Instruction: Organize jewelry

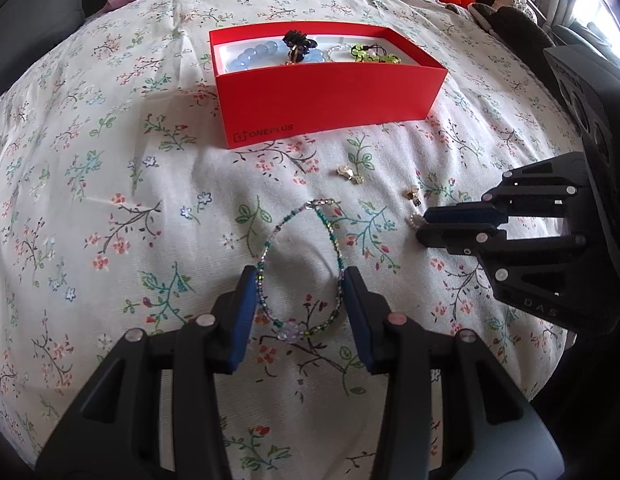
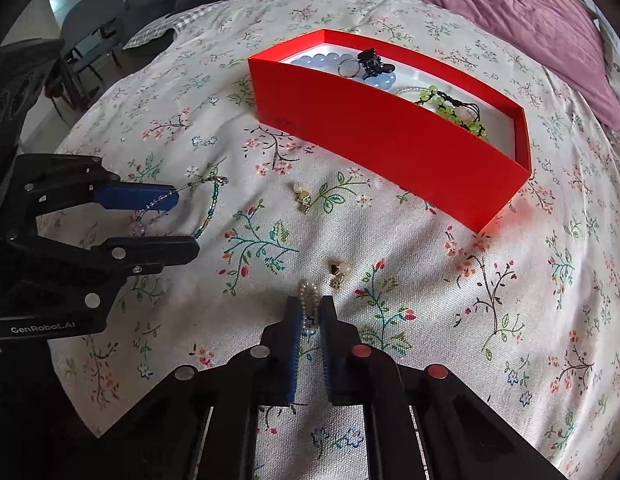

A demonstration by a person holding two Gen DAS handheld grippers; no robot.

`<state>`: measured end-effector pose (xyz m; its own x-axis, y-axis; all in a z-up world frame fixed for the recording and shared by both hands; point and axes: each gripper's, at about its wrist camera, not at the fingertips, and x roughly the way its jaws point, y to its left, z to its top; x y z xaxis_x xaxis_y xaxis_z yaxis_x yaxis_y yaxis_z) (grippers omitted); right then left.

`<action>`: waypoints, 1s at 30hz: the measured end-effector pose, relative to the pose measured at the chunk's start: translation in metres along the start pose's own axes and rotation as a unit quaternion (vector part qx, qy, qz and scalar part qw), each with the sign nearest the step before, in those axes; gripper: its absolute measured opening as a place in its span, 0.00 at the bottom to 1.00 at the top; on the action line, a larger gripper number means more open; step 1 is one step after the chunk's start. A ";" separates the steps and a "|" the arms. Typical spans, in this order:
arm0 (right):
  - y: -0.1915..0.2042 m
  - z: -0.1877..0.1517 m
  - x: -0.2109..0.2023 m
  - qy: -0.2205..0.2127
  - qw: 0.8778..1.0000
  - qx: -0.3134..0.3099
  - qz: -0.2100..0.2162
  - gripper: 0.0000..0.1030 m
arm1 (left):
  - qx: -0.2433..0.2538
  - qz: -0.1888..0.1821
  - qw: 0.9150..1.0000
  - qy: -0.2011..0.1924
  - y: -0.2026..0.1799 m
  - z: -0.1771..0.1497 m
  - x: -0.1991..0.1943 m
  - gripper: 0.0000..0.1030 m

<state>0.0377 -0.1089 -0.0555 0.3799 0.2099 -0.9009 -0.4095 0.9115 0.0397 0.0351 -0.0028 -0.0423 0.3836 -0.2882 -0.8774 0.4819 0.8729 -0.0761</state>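
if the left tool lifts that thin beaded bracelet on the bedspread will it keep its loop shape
Probably not: the beaded bracelet is fine beads on a thin string, so it would likely droop. It looks very light. The left tool straddles the loop without gripping it, so a strand could slip off a pad.

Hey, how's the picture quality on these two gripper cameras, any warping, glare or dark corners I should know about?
Left wrist view: strong fisheye bulge, the bedspread curves like a dome; black vignette in the corners; blown-out window glare at the upper right; the red box is sharp. Right wrist view: same bulge and dark corners; soft even daylight; the right gripper casts a faint shadow around the pearl piece.
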 end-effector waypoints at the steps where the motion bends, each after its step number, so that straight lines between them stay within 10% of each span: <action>1: 0.001 0.000 -0.001 -0.001 1.000 -0.001 0.000 0.06 | 0.000 0.001 1.000 0.000 0.000 0.000 0.000 0.44; 30: -0.003 0.001 -0.005 0.004 0.999 0.028 0.044 0.11 | -0.016 0.005 1.000 -0.005 0.006 0.007 -0.009 0.44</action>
<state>0.0375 -0.1123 -0.0507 0.3371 0.2881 -0.8963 -0.3940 0.9078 0.1437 0.0402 0.0027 -0.0322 0.3958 -0.2830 -0.8736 0.4520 0.8881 -0.0829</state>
